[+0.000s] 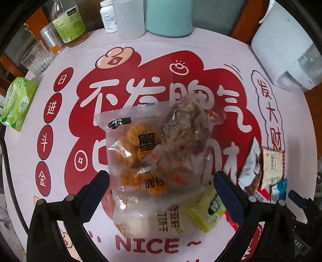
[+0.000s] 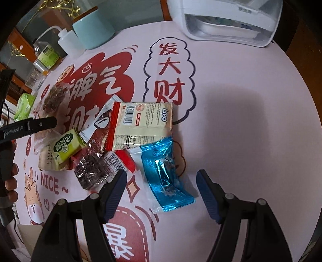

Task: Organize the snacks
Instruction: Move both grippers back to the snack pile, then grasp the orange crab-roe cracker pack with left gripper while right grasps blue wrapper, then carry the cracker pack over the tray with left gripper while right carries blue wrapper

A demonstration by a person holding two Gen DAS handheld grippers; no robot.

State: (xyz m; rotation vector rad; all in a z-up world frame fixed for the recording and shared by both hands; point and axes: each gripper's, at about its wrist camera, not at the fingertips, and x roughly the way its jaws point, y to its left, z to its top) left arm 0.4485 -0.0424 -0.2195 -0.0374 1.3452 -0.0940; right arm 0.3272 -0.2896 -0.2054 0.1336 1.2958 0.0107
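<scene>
A heap of snack packets lies on the printed pink and red table cover (image 1: 66, 129). In the left wrist view my left gripper (image 1: 161, 191) is open around a clear bag of orange crab-shaped buns (image 1: 136, 153), with a clear packet of shredded snack (image 1: 185, 129) on it, a pale biscuit pack (image 1: 153, 223) below and a small green packet (image 1: 209, 209) beside it. In the right wrist view my right gripper (image 2: 161, 193) is open, its fingers either side of a blue foil packet (image 2: 165, 173). A cream LiPO cracker pack (image 2: 140, 125) and a dark seaweed packet (image 2: 90, 173) lie behind.
A white appliance (image 2: 227, 20) stands at the far right. A teal cup (image 1: 169, 18), bottles (image 1: 68, 22), a glass (image 1: 38, 58) and a tin stand along the far edge. A green tissue pack (image 1: 18, 102) lies at the left edge. The left gripper's finger (image 2: 40, 125) shows in the right wrist view.
</scene>
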